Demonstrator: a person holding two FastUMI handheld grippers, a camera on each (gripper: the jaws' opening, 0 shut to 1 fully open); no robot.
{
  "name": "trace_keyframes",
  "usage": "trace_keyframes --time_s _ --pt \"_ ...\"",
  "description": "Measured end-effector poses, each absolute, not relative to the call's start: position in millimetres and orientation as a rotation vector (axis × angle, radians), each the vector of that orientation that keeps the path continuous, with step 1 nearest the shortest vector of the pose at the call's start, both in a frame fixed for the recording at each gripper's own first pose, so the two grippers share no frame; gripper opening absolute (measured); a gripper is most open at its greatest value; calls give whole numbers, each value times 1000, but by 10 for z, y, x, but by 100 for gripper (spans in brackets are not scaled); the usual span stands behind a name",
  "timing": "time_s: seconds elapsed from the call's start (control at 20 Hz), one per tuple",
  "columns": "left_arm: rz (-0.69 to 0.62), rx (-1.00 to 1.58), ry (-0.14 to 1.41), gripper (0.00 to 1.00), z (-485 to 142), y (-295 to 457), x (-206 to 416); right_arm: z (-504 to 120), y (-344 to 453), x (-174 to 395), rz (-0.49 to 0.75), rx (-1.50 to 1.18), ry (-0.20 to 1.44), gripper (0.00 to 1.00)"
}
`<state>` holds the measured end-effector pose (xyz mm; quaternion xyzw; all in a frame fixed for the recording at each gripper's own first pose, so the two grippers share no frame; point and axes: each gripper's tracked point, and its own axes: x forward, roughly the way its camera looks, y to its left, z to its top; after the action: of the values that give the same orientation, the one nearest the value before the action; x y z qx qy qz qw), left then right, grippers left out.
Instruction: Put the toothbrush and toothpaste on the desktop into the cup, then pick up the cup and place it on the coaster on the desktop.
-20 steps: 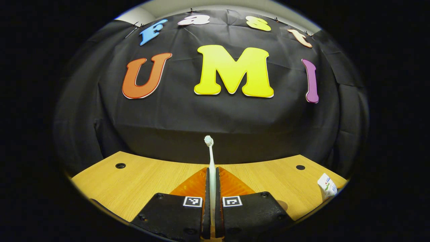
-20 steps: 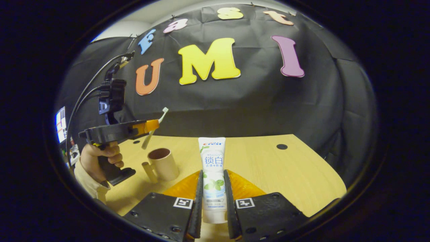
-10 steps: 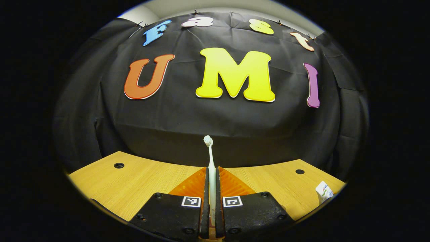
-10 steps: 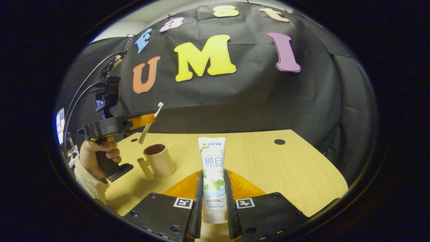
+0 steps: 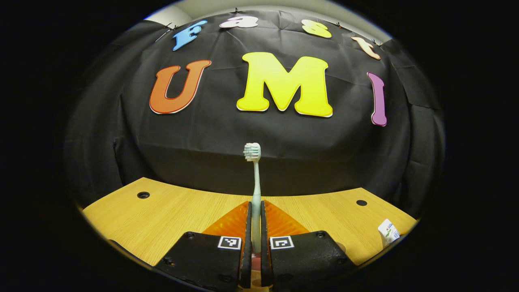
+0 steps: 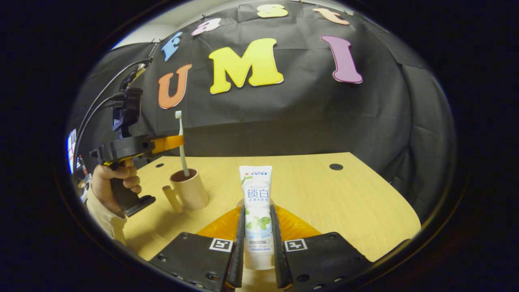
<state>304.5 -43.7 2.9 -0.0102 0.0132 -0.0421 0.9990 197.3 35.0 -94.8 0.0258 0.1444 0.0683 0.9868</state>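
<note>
My left gripper point(image 5: 255, 207) is shut on a white toothbrush point(image 5: 254, 178) that stands upright, bristle head up. In the right gripper view that same left gripper point(image 6: 175, 142) hovers over a tan cup point(image 6: 190, 190) with a handle. There the toothbrush point(image 6: 181, 138) has its lower end inside the cup's mouth. My right gripper point(image 6: 256, 209) is shut on a white toothpaste tube point(image 6: 255, 188), held above the wooden desktop point(image 6: 324, 202) to the right of the cup. The tube's end point(image 5: 388, 232) also peeks in at the right edge of the left gripper view.
A hand point(image 6: 115, 180) in a light sleeve holds the left gripper's handle, with cables running up from it. Round holes point(image 6: 335, 166) sit near the desktop's far edge. The black cloth wall closes the back and right side.
The toothbrush has swung from tilted to upright and its lower end has gone down into the cup. The left gripper shifted over the cup. The right gripper and toothpaste barely moved.
</note>
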Motion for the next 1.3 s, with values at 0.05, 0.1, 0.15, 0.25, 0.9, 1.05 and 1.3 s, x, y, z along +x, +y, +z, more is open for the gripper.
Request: trace_keyframes --time_s 0.05,0.1,0.15,0.25,0.9,1.05,1.3 --pt "-83 -20 28 12 30 -431 3047 -960 345 1970 136 54 294 31" --pt "-84 -19 31 11 26 -432 3044 -969 345 1966 135 54 296 31" --pt "-89 -22 36 11 15 -438 3046 -964 341 1967 133 54 295 31" --pt "-103 -42 51 14 -14 -453 3016 -942 339 1961 125 55 290 34" --pt "-93 0 49 98 -114 172 2708 -582 977 2073 169 77 200 31" --pt "-85 30 40 99 -196 457 2666 -483 1331 2186 209 105 169 31" --pt "13 90 54 98 -246 933 2643 -298 1885 2501 260 94 137 31"
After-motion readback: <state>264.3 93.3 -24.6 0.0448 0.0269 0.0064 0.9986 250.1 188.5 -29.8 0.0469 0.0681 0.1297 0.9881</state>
